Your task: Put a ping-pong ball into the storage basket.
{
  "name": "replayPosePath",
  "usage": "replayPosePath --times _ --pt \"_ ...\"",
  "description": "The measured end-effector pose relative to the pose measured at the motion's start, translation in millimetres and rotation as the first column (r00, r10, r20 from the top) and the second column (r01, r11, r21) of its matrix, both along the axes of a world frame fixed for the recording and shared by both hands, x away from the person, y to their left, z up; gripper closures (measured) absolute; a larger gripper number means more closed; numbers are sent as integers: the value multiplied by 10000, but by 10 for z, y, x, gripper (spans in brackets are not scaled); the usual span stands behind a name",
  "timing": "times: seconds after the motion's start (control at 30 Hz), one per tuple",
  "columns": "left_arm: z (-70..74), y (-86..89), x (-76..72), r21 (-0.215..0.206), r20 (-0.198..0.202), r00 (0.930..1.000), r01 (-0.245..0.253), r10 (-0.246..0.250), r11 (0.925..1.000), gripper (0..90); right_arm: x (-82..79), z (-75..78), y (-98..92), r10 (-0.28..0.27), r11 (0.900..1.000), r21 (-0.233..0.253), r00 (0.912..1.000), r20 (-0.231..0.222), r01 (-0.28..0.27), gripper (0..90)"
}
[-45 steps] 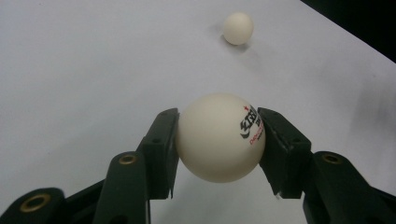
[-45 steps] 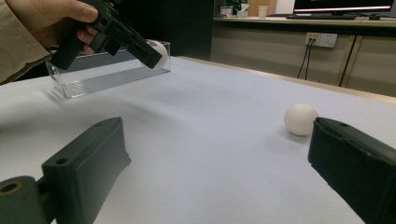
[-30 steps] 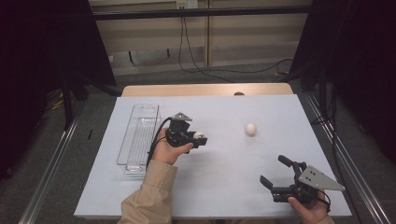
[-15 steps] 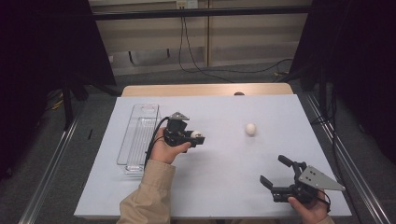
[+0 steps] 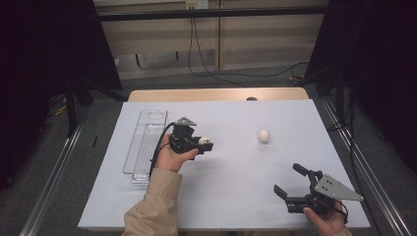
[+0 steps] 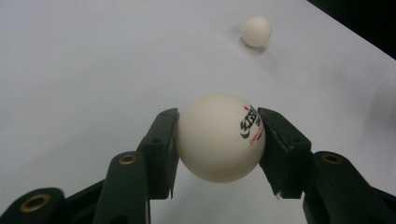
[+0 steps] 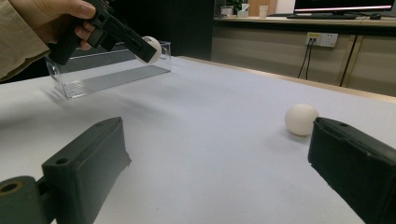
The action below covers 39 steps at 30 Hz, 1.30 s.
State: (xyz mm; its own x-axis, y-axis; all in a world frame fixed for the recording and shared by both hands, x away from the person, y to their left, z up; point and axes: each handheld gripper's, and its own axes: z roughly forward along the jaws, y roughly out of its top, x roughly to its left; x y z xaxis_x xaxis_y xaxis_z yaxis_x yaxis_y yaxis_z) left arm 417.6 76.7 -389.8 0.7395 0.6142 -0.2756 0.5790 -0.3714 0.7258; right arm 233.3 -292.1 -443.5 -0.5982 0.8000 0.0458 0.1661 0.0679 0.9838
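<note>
- We see the left tongs [image 5: 205, 143] closed on a white ball [image 5: 202, 140], one jaw pressing each side of it; printed lettering on the held ball [image 6: 220, 136] faces the right-hand jaw in the left gripper view.
- The held ball hangs clear of the worktop [image 5: 236, 172], left of centre, just right of the clear tray [image 5: 145, 142].
- In the right gripper view we see the same ball [image 7: 150, 49] in front of the tray [image 7: 109, 74], with the left hand [image 7: 51, 18] gripping the tool.
- A second white ball [image 5: 264, 136] rests on the worktop, right of centre and well apart from the left tongs; it also shows at the far end of the left gripper view [image 6: 257, 31].
- The right tongs [image 5: 290, 180] sit at the near right corner with jaws wide apart and nothing between them.
- In the right gripper view the loose ball [image 7: 301, 119] lies beyond the right-hand jaw, not touching it.
- The clear tray lies lengthwise along the left side of the worktop.
</note>
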Motion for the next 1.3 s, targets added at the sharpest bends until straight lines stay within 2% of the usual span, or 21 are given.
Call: replayPosePath --times 0.5,0.9,1.07,1.3 --pt "30 103 15 -67 48 9995 -328 328 9994 509 1 0 1 6 10000 -9 10000 5 -6 37" --pt "52 186 32 90 163 9986 -502 500 9987 509 1 1 1 0 10000 6 10000 -3 0 38" --pt "64 231 37 -7 214 9971 -732 732 9973 509 1 1 0 -2 10000 13 10000 17 2 38" --pt "77 278 42 156 293 9958 -871 866 9961 509 1 1 1 15 10000 6 10000 8 -15 38"
